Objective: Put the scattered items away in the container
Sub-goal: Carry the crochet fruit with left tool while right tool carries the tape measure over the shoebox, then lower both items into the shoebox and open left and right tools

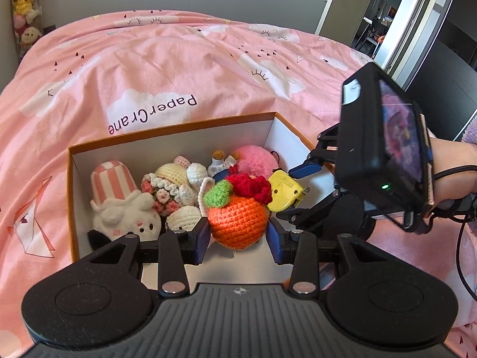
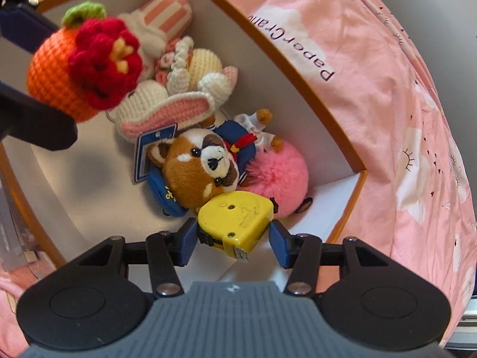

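Crowding the box on the pink bedspread are a striped-hat plush, a crochet rabbit, a red panda plush and a pink pompom; the left gripper clasps a crochet orange above the box's near edge; the right gripper grasps a yellow tape measure over the pompom corner; only the right wrist view shows the panda's face; only the left wrist view shows a doorway beyond the box.
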Motion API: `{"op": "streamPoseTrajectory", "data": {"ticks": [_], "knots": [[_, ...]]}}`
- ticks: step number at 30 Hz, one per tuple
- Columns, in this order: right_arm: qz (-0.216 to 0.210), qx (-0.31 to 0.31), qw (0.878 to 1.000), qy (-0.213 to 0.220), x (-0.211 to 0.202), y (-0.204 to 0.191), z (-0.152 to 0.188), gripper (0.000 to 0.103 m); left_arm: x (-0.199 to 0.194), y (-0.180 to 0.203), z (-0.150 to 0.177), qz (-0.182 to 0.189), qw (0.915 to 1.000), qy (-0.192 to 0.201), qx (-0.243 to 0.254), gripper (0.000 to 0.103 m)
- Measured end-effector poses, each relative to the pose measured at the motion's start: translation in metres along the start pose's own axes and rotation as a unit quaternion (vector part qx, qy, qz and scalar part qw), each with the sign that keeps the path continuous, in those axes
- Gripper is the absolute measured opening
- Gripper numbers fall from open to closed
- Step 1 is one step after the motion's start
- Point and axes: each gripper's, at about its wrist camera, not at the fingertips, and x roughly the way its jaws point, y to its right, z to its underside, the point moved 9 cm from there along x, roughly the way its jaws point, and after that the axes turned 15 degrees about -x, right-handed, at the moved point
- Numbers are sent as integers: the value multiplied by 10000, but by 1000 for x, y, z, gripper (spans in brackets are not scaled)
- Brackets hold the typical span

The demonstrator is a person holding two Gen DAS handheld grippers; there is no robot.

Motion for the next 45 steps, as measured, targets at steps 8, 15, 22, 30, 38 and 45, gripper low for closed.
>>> {"op": "streamPoseTrajectory", "data": {"ticks": [8, 15, 22, 30, 38, 45], "knots": [[-246, -115, 9993, -248, 26, 6, 5, 55, 13, -2, -4, 53, 9999, -156, -9, 46], [-338, -191, 9990, -238, 26, 11, 7, 56, 22, 1, -8, 102, 9996, -264, -40, 46], [-169, -59, 9998, 20, 6, 21, 12, 56, 29, 12, -10, 184, 9991, -374, 75, 46], [191, 86, 9973, 710, -44, 25, 25, 55, 56, 36, -19, 364, 9969, -681, 130, 46], [467, 233, 9950, 854, -68, 27, 47, 55, 105, 59, -18, 457, 9924, -1132, 165, 46], [337, 588, 9934, 923, -63, 30, 62, 55, 138, 66, -13, 384, 9901, -1347, 83, 46]]}}
